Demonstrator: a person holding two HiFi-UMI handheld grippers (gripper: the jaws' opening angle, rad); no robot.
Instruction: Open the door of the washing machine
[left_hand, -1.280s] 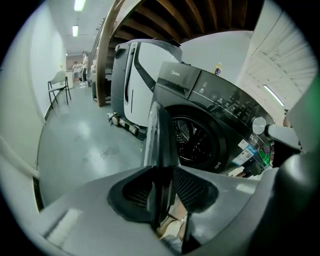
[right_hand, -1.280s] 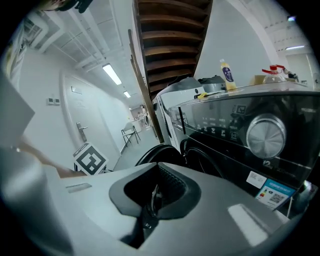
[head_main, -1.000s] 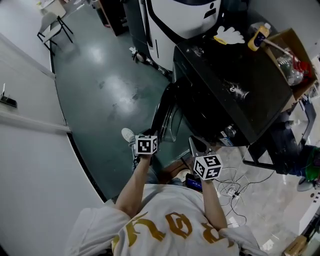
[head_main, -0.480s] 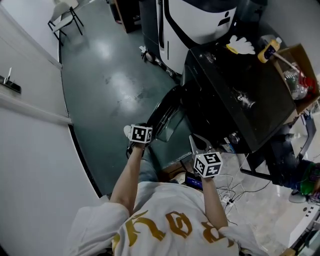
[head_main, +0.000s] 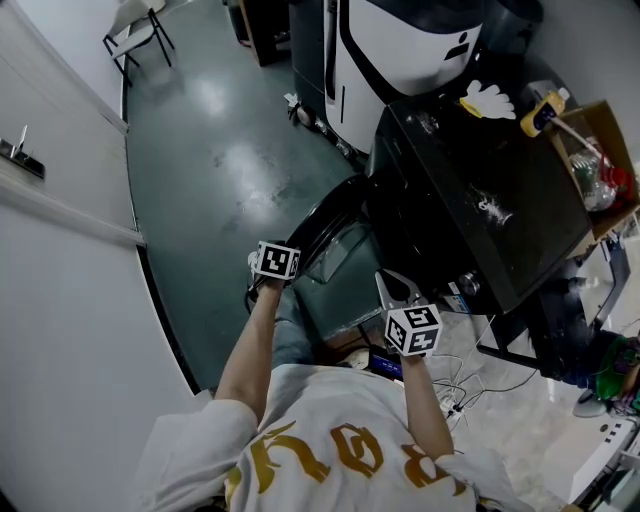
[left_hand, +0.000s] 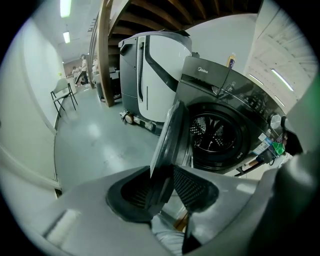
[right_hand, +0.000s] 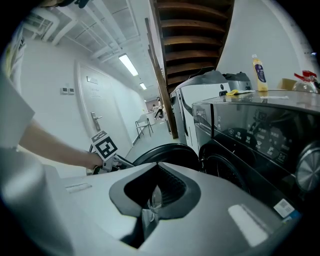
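The black washing machine (head_main: 470, 200) stands at the right of the head view, its round door (head_main: 335, 235) swung out to the left. My left gripper (head_main: 298, 264) is shut on the door's free edge. In the left gripper view the door (left_hand: 172, 125) runs edge-on between the pads of that gripper (left_hand: 162, 187), and the drum (left_hand: 216, 135) lies open behind it. My right gripper (head_main: 393, 285) hangs in front of the machine, touching nothing. In the right gripper view this gripper (right_hand: 152, 200) is shut and empty, with the door (right_hand: 167, 152) beyond it.
A tall white machine (head_main: 400, 40) stands beside the washer. On the washer's top lie a white glove (head_main: 490, 100), a yellow bottle (head_main: 545, 105) and a cardboard box (head_main: 600, 150). Cables (head_main: 455, 385) trail on the floor at the right. A white wall (head_main: 60, 250) runs along the left.
The left gripper has moved left and away from the machine with the door edge in it, and the door stands wider. The right gripper has hardly moved.
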